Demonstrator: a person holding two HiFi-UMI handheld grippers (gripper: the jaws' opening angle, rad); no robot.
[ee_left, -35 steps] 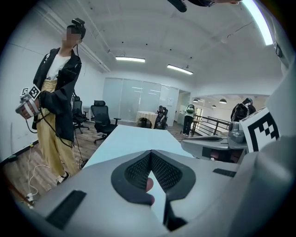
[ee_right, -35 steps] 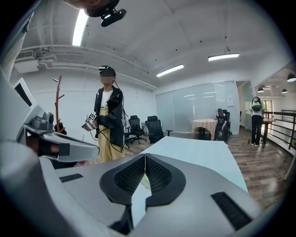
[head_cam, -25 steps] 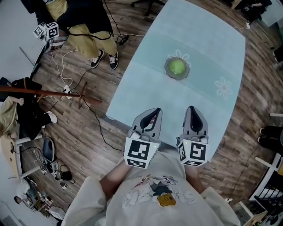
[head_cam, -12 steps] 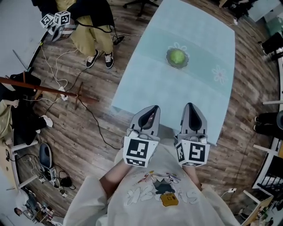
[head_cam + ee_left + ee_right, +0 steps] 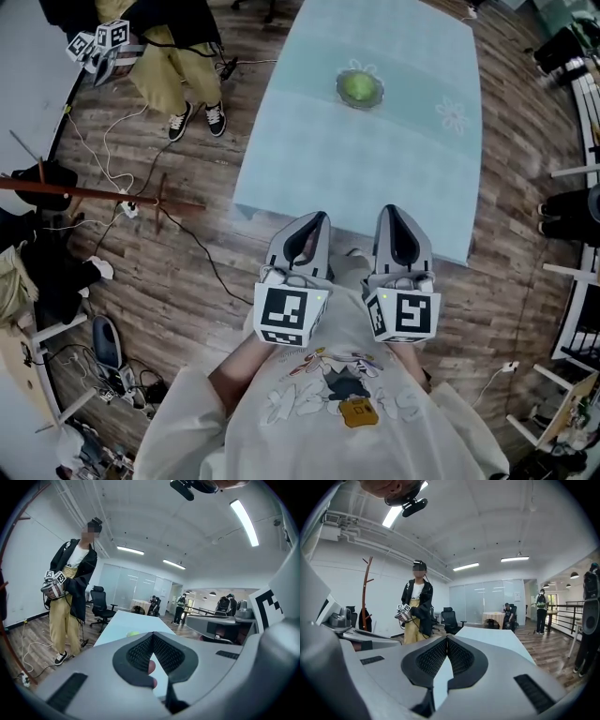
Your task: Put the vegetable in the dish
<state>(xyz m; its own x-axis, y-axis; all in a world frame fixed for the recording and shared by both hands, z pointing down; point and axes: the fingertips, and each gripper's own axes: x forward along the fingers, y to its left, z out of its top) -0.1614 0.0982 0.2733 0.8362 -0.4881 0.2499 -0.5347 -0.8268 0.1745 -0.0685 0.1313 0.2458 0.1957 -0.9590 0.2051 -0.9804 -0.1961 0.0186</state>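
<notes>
The long pale-blue bench [image 5: 375, 159] carries the task's things at its far end; the grey left claw [image 5: 320, 217] and right claw [image 5: 395, 210], both clenched and empty, hang well apart from the small round greyish dish [image 5: 341, 93]; the round green vegetable [image 5: 359, 86] lies inside it; the placing looks done, so I judge it best to hold both claws clear of the dish.

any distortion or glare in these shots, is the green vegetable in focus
Head view: mild wide-angle bend, even light, the green vegetable in its dish small but fairly sharp. Left gripper view: strong fisheye, black corners, ceiling strip light blown out. Right gripper view: same fisheye, overhead light glaring.
</notes>
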